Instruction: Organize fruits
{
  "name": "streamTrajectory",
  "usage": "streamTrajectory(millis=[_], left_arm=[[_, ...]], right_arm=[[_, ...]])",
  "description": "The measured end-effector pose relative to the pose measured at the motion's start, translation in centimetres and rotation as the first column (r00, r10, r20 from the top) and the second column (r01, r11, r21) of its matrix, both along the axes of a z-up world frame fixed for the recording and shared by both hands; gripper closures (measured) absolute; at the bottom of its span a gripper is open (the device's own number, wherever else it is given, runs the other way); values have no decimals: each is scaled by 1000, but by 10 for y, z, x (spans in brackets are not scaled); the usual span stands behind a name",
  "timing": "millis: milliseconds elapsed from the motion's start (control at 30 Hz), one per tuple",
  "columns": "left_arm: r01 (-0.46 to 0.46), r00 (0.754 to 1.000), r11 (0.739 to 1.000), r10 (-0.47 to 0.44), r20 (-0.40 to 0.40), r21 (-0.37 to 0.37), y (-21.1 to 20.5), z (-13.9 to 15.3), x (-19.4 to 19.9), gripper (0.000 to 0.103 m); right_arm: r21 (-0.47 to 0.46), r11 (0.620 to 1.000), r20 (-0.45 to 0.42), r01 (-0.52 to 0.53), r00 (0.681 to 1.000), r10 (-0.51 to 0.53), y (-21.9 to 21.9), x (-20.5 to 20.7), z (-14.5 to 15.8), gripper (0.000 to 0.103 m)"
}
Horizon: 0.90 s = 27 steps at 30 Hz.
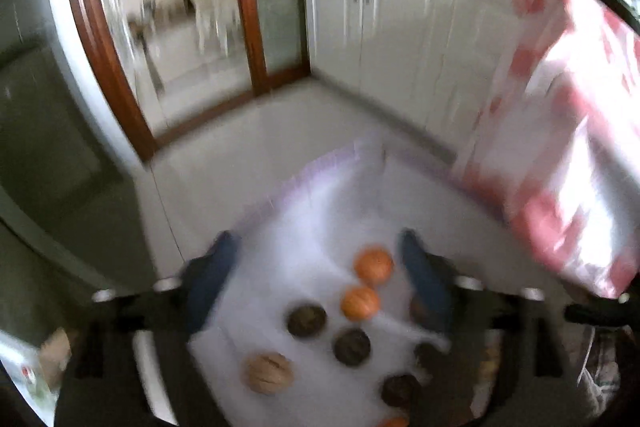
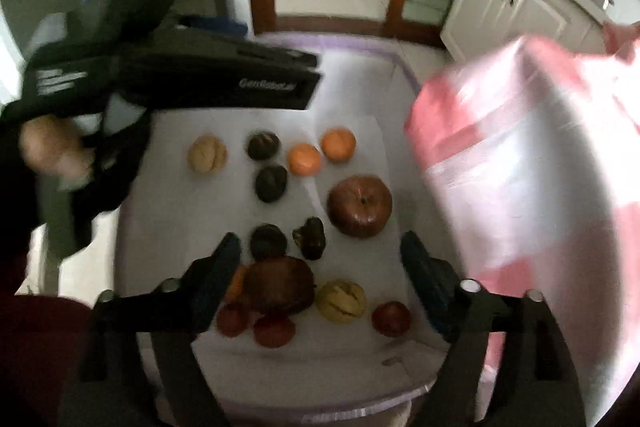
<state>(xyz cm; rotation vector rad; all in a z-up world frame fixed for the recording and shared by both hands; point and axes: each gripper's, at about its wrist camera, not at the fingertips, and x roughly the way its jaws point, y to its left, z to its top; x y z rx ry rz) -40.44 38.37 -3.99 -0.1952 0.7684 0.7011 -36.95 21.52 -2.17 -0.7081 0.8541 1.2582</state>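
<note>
Many fruits lie on a white-covered table [image 2: 360, 351]. In the right wrist view I see two oranges [image 2: 305, 158], a large red apple [image 2: 360, 206], a tan fruit [image 2: 207, 154], several dark round fruits [image 2: 271, 183], a brown fruit [image 2: 280, 285], a yellow fruit [image 2: 341, 301] and small red ones [image 2: 391, 318]. My right gripper [image 2: 320, 259] is open and empty above them. My left gripper [image 1: 318, 255] is open and empty above the oranges [image 1: 373, 265]; its body [image 2: 224, 77] shows at upper left in the right view.
A pink and white plastic bag [image 2: 520, 207] hangs at the right of the table, also in the left view [image 1: 568, 131]. White cabinets [image 1: 400, 39] and a wooden-framed glass door [image 1: 248, 7] stand beyond. The table edge [image 1: 304, 179] is near the floor gap.
</note>
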Motion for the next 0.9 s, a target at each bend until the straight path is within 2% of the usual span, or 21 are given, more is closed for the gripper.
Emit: streamTrajectory(millis=[67,133,167,233,300,433,600,900], left_arm=[[-22,1000,995,22,3,101,-7,20,-5,1],[-50,999,991,52,-6,127,-10,33,-5,1],[-62,998,993,63,-5,103,-12,37,-7,1],[-61,998,998,61,-1,9,-13,36,-8,1],[-91,996,994,89,-30,-65,-16,26,-9,1],[-98,991,992,90,-103,-79,-37,2,-13,1],[-77,988,988,59,-142,-130,-46,-16,-9,1],[-62,988,981,34,-150,-186,-50,-24,-6,1]], right_arm=[[18,1000,-16,9,1000,-8,-10,1,13,16],[27,999,-41,38,998,-37,-19,1,22,16],[25,998,-58,54,997,-53,-19,1,23,16],[3,996,-92,90,992,-89,-25,3,19,16],[-42,994,-64,105,992,-107,-25,-1,8,16],[-140,981,5,135,991,-136,-21,-1,-15,16],[-140,978,-4,156,987,-158,-26,5,-14,16],[-172,969,-25,178,982,-185,-26,11,-21,16]])
